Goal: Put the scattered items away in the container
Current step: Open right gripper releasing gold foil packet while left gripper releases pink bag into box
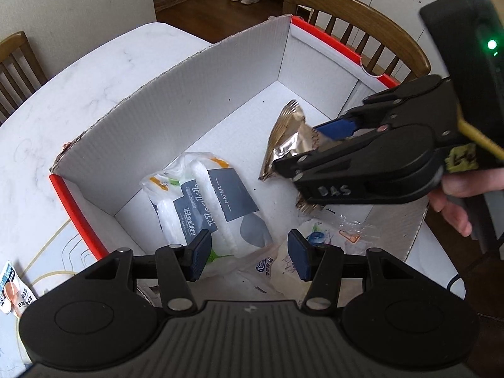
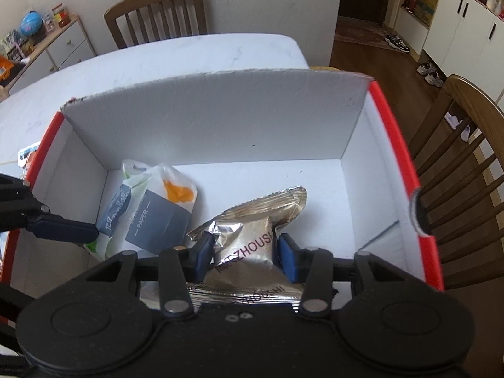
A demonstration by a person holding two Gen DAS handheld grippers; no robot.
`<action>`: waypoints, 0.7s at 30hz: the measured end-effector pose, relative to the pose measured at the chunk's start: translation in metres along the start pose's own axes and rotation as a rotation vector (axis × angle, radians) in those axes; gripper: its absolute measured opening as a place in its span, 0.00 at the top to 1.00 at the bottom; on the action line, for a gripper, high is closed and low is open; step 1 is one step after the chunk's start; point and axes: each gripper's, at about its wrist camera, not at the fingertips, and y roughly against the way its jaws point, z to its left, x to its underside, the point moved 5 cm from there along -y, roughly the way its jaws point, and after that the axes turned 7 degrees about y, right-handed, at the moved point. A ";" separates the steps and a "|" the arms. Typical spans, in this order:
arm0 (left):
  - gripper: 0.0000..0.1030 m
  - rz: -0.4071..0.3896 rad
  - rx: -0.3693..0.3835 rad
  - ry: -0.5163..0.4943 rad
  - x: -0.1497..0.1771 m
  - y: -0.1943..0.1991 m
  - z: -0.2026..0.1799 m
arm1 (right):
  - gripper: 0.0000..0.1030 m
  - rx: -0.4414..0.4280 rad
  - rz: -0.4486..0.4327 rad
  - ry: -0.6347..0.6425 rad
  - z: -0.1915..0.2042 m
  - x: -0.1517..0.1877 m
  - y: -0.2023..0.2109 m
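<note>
A white cardboard box (image 1: pixel 75 208) (image 2: pixel 393 145) with a red rim stands open on the marble table (image 1: pixel 78 94). Inside lies a tissue pack (image 1: pixel 201 201) (image 2: pixel 151 217) with grey "PAPER" labels. My left gripper (image 1: pixel 249 256) reaches down into the box and holds the pack's near end, its crumpled clear wrap between the pads; one of its fingers (image 2: pixel 63 230) shows against the pack's corner. My right gripper (image 2: pixel 244 253) (image 1: pixel 302 148) is shut on a silver-gold foil snack packet (image 2: pixel 252 220) (image 1: pixel 286 132), held tilted above the box floor, right of the tissue pack.
A clear printed wrapper (image 1: pixel 327 236) lies in the box's near right corner. A small packet (image 1: pixel 12 286) (image 2: pixel 26 154) lies on the table left of the box. Wooden chairs (image 1: pixel 362 15) (image 2: pixel 157 9) (image 2: pixel 466 157) ring the table. A person's hand (image 1: pixel 456 195) holds the right gripper.
</note>
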 end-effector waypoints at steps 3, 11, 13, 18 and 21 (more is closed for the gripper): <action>0.49 -0.002 0.002 0.005 0.000 0.001 0.001 | 0.54 -0.006 0.012 0.005 0.002 0.000 -0.005; 0.49 -0.018 0.015 0.011 -0.003 0.002 -0.001 | 0.36 -0.011 -0.042 -0.009 -0.003 -0.002 0.012; 0.49 -0.021 0.018 0.009 -0.003 0.004 -0.001 | 0.36 -0.014 -0.049 -0.014 -0.004 -0.003 0.019; 0.49 -0.033 0.024 0.009 -0.002 0.010 -0.002 | 0.36 -0.027 -0.065 -0.021 -0.004 -0.001 0.035; 0.49 -0.041 0.026 0.011 -0.001 0.014 -0.003 | 0.36 -0.036 -0.075 -0.026 -0.004 0.000 0.045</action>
